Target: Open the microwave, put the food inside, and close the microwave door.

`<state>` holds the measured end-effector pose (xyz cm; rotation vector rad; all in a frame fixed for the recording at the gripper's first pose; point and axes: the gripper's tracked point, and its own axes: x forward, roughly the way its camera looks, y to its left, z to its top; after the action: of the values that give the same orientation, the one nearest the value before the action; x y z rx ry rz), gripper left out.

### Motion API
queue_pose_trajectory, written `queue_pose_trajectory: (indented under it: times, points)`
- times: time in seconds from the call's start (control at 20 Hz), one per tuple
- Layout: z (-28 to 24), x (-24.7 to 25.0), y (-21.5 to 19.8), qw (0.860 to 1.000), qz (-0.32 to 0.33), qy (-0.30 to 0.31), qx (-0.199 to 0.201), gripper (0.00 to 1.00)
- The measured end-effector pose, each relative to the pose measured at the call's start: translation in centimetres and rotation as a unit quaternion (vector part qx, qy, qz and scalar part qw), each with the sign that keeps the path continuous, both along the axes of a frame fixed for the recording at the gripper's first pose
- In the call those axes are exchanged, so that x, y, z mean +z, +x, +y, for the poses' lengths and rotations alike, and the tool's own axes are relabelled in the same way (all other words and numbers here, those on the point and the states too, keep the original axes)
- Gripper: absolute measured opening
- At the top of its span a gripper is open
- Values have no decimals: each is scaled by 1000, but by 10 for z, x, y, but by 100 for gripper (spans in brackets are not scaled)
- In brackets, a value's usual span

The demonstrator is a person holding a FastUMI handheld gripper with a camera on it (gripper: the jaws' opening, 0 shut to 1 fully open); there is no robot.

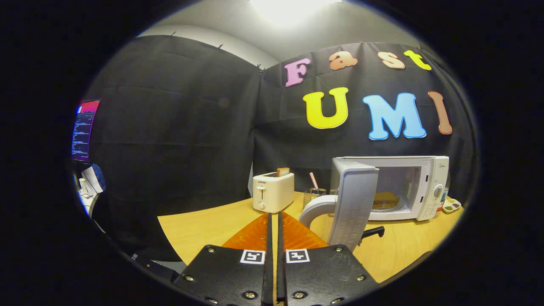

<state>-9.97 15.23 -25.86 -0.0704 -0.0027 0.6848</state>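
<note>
1. Gripper (273, 219) held low over the wooden table (199, 229), fingers pressed together with barely a slit between them, grasping nothing.
2. Microwave (425, 187) noted at about two o'clock from the fingertips, near the far right end of the table, against the booth wall.
3. Microwave door (355, 204) found swung wide open, edge-on toward the camera, its curved handle (316, 208) bulging toward the fingers, just to their right.
4. Food (384, 199) seen already inside the cavity, lying flat on the turntable plate; brownish, exact kind too small to tell.
5. Toaster (273, 191) logged at twelve o'clock beyond the fingertips, a slice poking out of its slot; wire cup (313, 195) with a striped stick just right of it, between toaster and door.
6. Small tray of coloured items (451, 205) spotted at three o'clock of the microwave; contents unclear.
7. Judged step: opening and loading done, closing not yet done.
8. Judged next move: swing right to the outer face of the door, then push it round toward the cavity until latched; clenched fingers suited to pushing.
9. Judged risk: catching the handle or shoving the whole oven back.
</note>
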Motion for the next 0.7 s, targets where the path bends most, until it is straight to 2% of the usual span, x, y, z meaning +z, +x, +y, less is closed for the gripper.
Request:
queue_pose_trajectory:
  times: [0.25, 0.7]
  points:
    - [-66, 11, 41, 996, -23, -11, -83, 4]
    - [-170, 26, 151, 975, -19, -7, -222, 4]
